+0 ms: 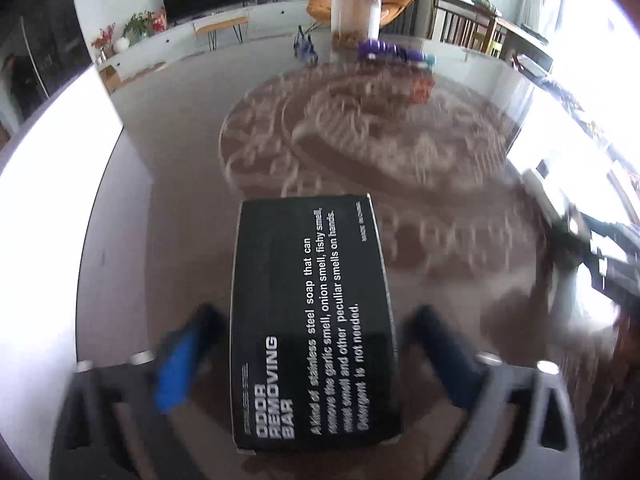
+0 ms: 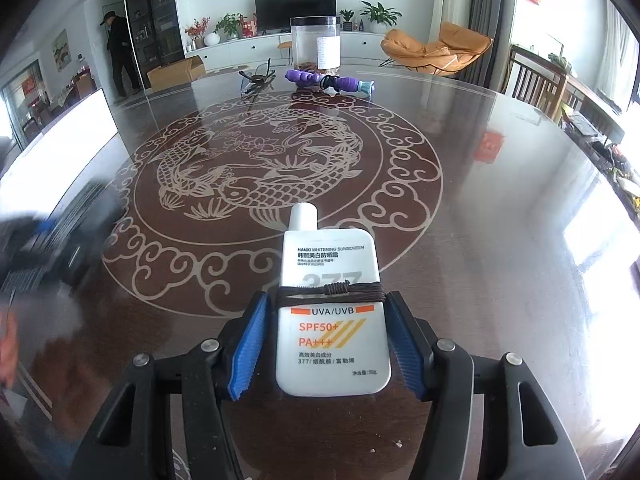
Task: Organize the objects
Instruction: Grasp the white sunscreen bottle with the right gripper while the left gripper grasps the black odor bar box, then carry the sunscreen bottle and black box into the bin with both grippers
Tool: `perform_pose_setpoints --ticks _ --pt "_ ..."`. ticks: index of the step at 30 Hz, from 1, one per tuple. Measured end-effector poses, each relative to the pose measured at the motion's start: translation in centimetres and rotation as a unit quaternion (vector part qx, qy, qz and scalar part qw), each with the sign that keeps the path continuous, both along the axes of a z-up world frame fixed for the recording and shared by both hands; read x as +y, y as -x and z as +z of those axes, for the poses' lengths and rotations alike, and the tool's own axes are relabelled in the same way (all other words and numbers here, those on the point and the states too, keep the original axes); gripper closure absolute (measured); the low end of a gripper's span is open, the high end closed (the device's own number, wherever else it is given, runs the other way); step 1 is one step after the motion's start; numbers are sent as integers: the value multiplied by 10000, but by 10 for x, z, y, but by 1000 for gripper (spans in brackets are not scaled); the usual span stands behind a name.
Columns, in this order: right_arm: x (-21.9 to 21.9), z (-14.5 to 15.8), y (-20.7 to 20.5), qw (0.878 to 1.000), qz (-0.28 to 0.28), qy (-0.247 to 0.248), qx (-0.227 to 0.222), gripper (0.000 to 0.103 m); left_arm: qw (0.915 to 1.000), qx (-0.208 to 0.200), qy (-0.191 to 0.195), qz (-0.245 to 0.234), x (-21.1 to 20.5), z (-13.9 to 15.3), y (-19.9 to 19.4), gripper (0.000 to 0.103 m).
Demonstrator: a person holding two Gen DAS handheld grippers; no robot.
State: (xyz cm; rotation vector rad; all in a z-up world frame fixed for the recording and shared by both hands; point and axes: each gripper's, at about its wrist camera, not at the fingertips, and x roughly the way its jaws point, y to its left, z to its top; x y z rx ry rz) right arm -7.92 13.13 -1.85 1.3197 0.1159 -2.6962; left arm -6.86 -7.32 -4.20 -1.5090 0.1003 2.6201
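Note:
In the left wrist view a black box labelled "odor removing bar" lies between the fingers of my left gripper. The jaws stand a little apart from its sides, and the view is blurred by motion. In the right wrist view my right gripper is shut on a white sunscreen bottle with a brown cord wound around it, cap pointing away, just above the table. The left gripper shows as a blur at that view's left edge.
The round dark glass table has a carved fish pattern. At its far side stand a clear jar, a purple toy and glasses. Chairs stand to the right.

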Motion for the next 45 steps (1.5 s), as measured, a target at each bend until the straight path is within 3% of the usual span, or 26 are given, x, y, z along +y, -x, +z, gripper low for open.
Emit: perform_pose_setpoints --ticks 2,4,6,8,16,19,20,22,23,24,25,30,35,40,43,45 --pt "0 0 0 10000 4 13 -6 42 10000 65 -9 -57 -6 1 -2 0" --pt "-3 -1 1 10000 71 16 -27 33 9999 65 -8 -87 -7 1 -4 0" --pt "-10 -3 2 9994 314 15 -144 7 9999 78 -12 -137 -9 3 -4 0" --pt "-18 -7 3 9981 541 -68 -282 1 9998 95 -20 -150 -11 2 -5 0" --pt "-20 -7 3 9976 589 -6 -364 0 9997 -92 24 241 -6 2 3 0" --pt "-24 -4 16 9924 792 -205 -915 0 9998 -207 41 -66 -5 2 12 0" --pt "-26 -4 24 9885 880 -290 -1198 1 9993 -267 51 -238 -4 2 16 0" --pt "-25 2 38 9848 838 -368 -1475 31 9977 -450 99 -504 -6 3 23 3" --pt "-22 7 42 9860 725 -332 -1462 49 9982 -337 78 -484 -10 6 21 29" --pt "-17 11 48 9853 608 -208 -1581 49 9985 -102 -121 -515 -15 12 15 43" --pt "-12 12 52 9847 490 -10 -1671 49 9986 -59 -193 -497 -18 14 12 46" --pt "-5 27 19 9864 192 864 -1388 49 9920 506 -1135 -225 -46 35 -42 46" --pt "-29 53 -40 9819 185 1674 -872 49 9838 1013 -1475 -62 -67 70 -101 46" --pt "-103 100 -53 9799 1131 1577 -469 49 9708 1686 -1662 388 -128 134 -137 46" --pt "-159 134 -51 9673 1830 1743 -236 49 9634 1899 -1639 950 -179 157 -153 46" --pt "-203 154 -51 9537 2311 1916 -185 49 9606 1977 -1340 1423 -217 164 -165 46"
